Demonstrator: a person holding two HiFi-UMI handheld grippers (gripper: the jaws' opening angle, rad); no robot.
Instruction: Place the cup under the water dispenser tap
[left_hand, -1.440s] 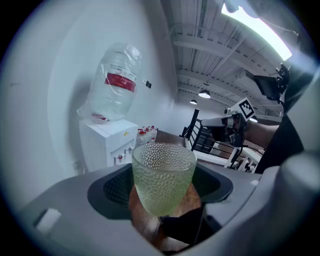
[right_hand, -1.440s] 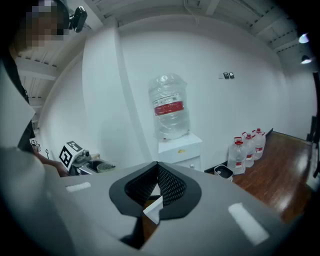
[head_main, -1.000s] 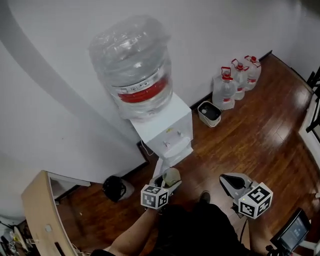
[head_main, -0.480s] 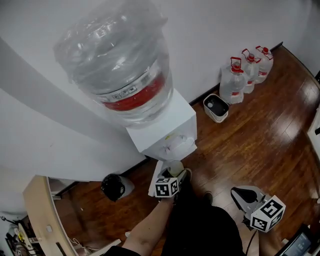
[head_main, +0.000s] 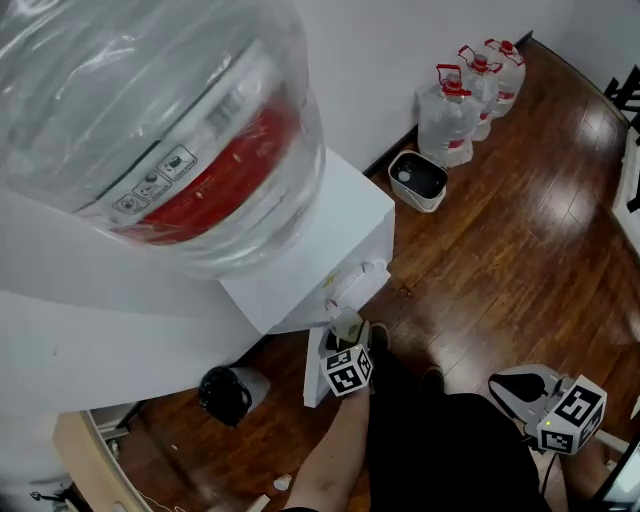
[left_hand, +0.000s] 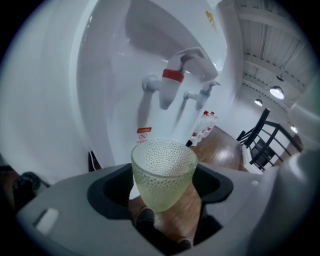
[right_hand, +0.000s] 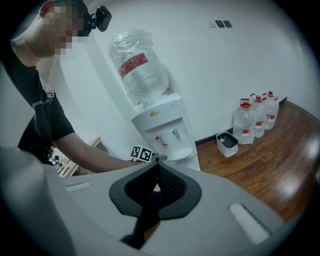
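A pale green dimpled glass cup (left_hand: 164, 175) sits upright between the jaws of my left gripper (left_hand: 165, 210), which is shut on it. The cup (head_main: 345, 327) hangs just in front of and below the white water dispenser (head_main: 310, 255). Its red-capped tap (left_hand: 167, 87) and blue-tipped tap (left_hand: 200, 97) are above and beyond the cup's rim. A big clear water bottle (head_main: 150, 120) with a red band tops the dispenser. My right gripper (head_main: 528, 392) is low at the right, away from the dispenser, its jaws (right_hand: 155, 187) shut with nothing between them.
Three clear water jugs (head_main: 470, 85) with red caps stand by the wall on the wooden floor, a small white bin (head_main: 417, 180) beside them. A dark round object (head_main: 228, 392) lies left of the dispenser's base. A wooden desk edge (head_main: 85, 455) shows at the lower left.
The head has moved closer over the dispenser, so the bottle fills more of the view. My left gripper has carried the cup nearer the taps. The right gripper stays low at the right.
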